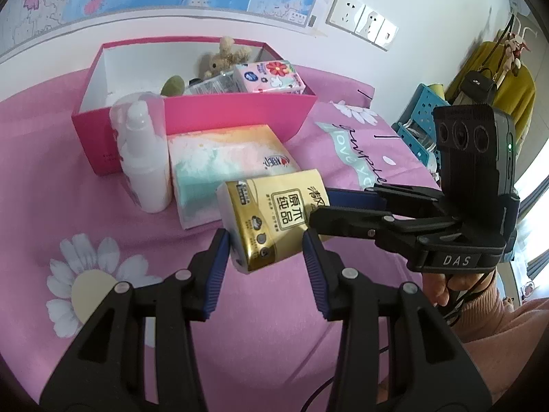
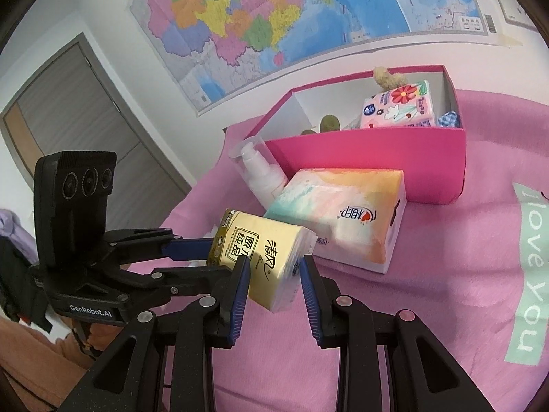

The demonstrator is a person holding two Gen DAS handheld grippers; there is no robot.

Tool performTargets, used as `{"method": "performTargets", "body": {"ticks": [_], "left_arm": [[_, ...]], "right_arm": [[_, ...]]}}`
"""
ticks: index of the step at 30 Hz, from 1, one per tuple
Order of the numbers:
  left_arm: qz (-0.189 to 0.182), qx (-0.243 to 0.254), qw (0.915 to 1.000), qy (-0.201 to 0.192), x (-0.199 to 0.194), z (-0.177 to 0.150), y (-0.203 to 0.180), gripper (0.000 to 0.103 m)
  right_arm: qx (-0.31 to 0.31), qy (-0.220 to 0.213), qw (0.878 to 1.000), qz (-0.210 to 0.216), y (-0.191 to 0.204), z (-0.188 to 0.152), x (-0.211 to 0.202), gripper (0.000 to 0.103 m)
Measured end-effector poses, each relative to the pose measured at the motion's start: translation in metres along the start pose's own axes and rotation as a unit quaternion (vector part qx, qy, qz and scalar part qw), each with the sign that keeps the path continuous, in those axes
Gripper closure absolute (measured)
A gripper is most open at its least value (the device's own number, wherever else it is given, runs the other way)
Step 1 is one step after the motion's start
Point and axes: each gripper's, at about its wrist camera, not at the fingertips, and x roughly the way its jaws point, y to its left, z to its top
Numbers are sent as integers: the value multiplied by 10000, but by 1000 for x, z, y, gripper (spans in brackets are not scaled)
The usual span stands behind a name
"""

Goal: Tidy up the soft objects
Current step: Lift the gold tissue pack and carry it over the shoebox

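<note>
A gold tissue pack [image 1: 274, 219] [image 2: 264, 250] hangs just above the pink bedspread, gripped from two sides. My left gripper [image 1: 266, 243] [image 2: 216, 257] is shut on one end, its blue pads pressing the pack. My right gripper [image 2: 274, 264] [image 1: 320, 202] is shut on the other end. Behind the pack lies a pastel tissue box [image 1: 223, 164] [image 2: 346, 213]. Further back an open pink box [image 1: 233, 113] [image 2: 377, 158] holds a floral tissue pack [image 1: 271, 77] [image 2: 401, 106], a plush toy [image 1: 223, 55] [image 2: 387, 75] and a green soft object [image 1: 173, 86] [image 2: 329, 122].
A white pump bottle [image 1: 144, 158] [image 2: 264, 175] with a clear cap stands against the pink box's front corner. Right of the bed are a blue crate [image 1: 422, 120] and a hanging yellow garment [image 1: 490, 79]. A map covers the wall behind.
</note>
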Motion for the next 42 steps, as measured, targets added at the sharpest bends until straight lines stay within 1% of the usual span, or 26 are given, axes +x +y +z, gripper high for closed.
{"method": "performTargets", "body": {"ticks": [20, 42], "left_arm": [[56, 108, 9998, -173, -2, 16, -1, 58], [68, 214, 9994, -261, 2, 34, -1, 57]], "right_arm": [[-80, -190, 9998, -62, 3, 11, -10, 73], [-119, -325, 9994, -87, -1, 22, -15, 71]]}}
